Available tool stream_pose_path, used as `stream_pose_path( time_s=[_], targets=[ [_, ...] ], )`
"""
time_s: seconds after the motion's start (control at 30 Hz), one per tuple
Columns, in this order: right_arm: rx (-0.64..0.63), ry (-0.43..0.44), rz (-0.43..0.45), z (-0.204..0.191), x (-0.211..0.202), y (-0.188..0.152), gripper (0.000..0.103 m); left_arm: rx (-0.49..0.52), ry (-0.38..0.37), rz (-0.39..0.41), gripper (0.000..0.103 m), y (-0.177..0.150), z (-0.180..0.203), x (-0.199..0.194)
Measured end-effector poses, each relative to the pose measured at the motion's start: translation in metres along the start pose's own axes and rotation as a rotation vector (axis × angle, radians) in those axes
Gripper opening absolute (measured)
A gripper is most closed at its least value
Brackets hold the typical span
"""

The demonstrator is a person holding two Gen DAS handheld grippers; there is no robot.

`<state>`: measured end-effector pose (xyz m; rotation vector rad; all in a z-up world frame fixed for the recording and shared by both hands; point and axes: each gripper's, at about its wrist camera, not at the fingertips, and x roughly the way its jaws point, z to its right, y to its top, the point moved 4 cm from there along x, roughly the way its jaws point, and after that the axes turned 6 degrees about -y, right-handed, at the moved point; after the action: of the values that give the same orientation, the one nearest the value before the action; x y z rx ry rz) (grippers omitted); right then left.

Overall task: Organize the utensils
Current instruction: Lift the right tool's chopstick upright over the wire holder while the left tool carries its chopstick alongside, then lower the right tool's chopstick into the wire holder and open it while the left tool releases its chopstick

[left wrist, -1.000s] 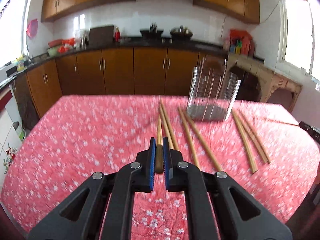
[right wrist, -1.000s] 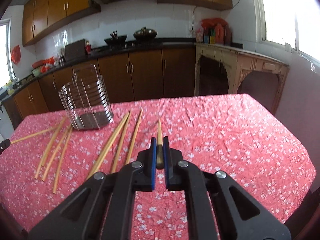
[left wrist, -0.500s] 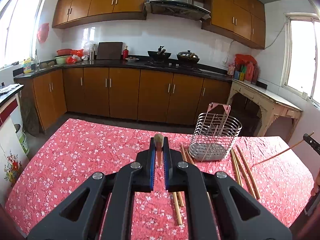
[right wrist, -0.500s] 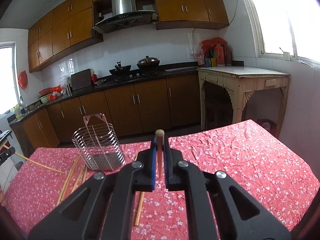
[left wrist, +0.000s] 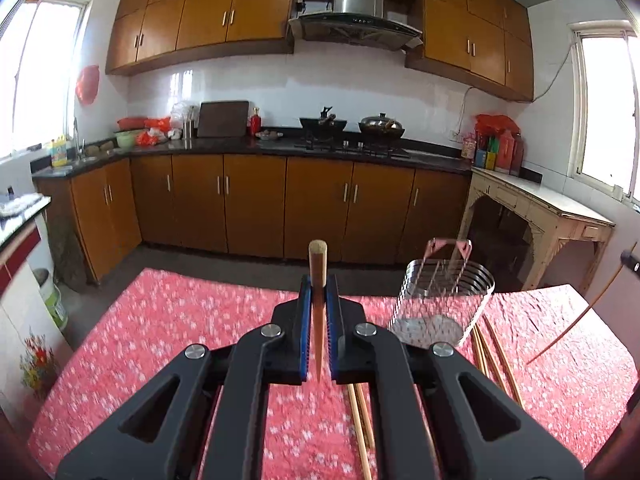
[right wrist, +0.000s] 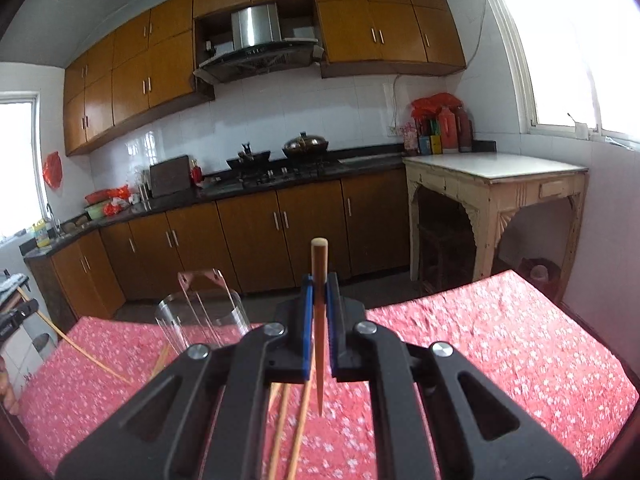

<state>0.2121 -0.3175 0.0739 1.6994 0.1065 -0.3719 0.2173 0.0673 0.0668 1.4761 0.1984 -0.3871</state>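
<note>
Wooden chopstick (left wrist: 318, 304) clamped in left gripper (left wrist: 318, 300) | right gripper (right wrist: 319, 300) likewise | wire holder (right wrist: 200, 316) blurred

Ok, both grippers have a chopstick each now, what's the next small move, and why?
Probably carry the left gripper rightward over the wire utensil basket. Its brown wooden chopstick is clamped upright, tip down, above the red floral tablecloth; the basket looks empty. The right gripper holds its own chopstick likewise.

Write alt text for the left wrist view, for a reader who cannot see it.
The left tongs grip one upright chopstick above a red floral tablecloth. A wire utensil basket stands to the right, loose chopsticks beside it.
</note>
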Motion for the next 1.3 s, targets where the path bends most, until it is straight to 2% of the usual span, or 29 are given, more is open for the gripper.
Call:
stream_pose_path(
  time_s=[0.13, 0.3, 0.47, 0.63, 0.8, 1.03, 1.3],
  targets=[
    [0.004, 0.049, 0.087, -0.017, -0.008, 0.052, 0.007, 0.033, 0.005, 0.066, 0.007, 0.042, 0.014, -0.003],
    [0.024, 0.139, 0.154, -0.049, 0.001, 0.106, 0.007, 0.013, -0.048, 0.157, 0.007, 0.106, 0.045, -0.003],
    [0.027, 0.204, 0.125, -0.080, 0.034, 0.112, 0.007, -0.025, -0.122, 0.183, 0.007, 0.132, 0.072, 0.012],
    [0.027, 0.238, 0.113, -0.098, 0.060, 0.100, 0.007, -0.005, -0.149, 0.163, 0.007, 0.124, 0.093, 0.035],
    [0.015, 0.249, 0.068, -0.110, 0.091, 0.079, 0.007, -0.010, -0.161, 0.092, 0.007, 0.103, 0.098, 0.067],
    [0.056, 0.270, -0.065, -0.113, 0.135, 0.051, 0.007, -0.046, -0.178, -0.051, 0.007, 0.073, 0.092, 0.116],
    [0.107, 0.288, -0.175, -0.108, 0.171, 0.033, 0.008, -0.053, -0.163, -0.108, 0.007, 0.059, 0.083, 0.138]
  ],
)
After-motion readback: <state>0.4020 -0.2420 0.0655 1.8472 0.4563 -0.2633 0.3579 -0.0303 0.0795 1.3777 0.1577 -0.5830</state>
